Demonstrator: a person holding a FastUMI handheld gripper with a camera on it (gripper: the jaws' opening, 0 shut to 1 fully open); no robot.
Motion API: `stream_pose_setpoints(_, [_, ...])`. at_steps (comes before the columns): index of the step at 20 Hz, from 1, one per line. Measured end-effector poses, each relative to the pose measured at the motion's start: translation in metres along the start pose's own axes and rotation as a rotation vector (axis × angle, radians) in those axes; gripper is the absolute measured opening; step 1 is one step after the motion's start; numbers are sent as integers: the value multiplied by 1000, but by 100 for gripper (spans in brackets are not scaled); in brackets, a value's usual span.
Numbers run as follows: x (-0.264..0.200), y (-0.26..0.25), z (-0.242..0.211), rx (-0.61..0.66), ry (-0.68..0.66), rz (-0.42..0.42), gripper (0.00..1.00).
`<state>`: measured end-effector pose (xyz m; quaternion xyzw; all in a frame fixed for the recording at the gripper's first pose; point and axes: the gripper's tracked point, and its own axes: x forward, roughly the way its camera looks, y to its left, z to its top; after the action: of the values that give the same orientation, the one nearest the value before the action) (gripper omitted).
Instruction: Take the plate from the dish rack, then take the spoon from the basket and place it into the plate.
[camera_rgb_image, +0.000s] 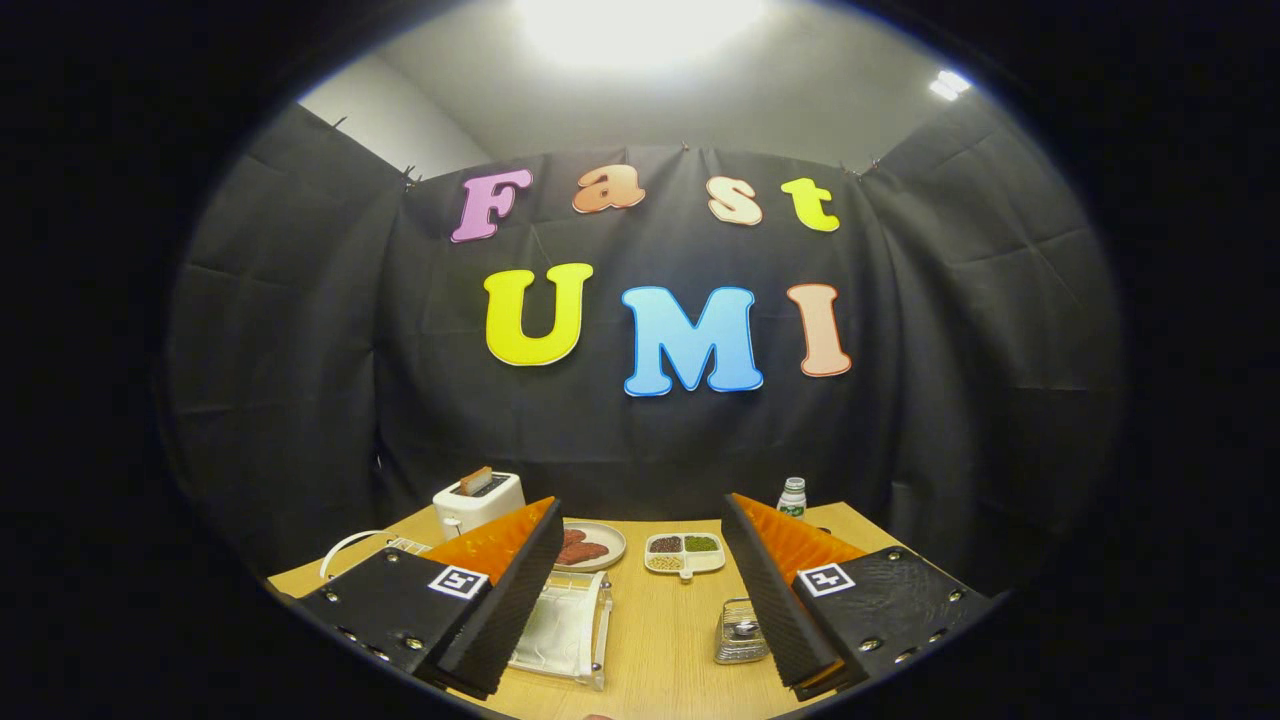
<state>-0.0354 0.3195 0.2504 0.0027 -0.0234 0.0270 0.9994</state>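
My gripper (640, 508) is open, its fingers spread wide above the near part of a wooden table (660, 640). A dish rack (562, 625) with a clear tray lies just inside the left finger and is partly hidden by it. A thin white curved rim (345, 548), possibly the plate, shows past that finger's outer side. A small wire basket (742, 632) stands against the inner side of the right finger, with something metallic in it that I take for the spoon. Nothing is between the fingers.
Beyond the fingers stand a white toaster (480, 498) holding a slice, a round dish of red food (590, 546), a divided white tray of beans (685, 553) and a small bottle (792, 497). Black cloth walls close the table's far side.
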Motion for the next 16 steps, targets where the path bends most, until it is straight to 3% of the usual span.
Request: stream_pose_setpoints(16, [68, 82, -54, 29, 179, 56, 97])
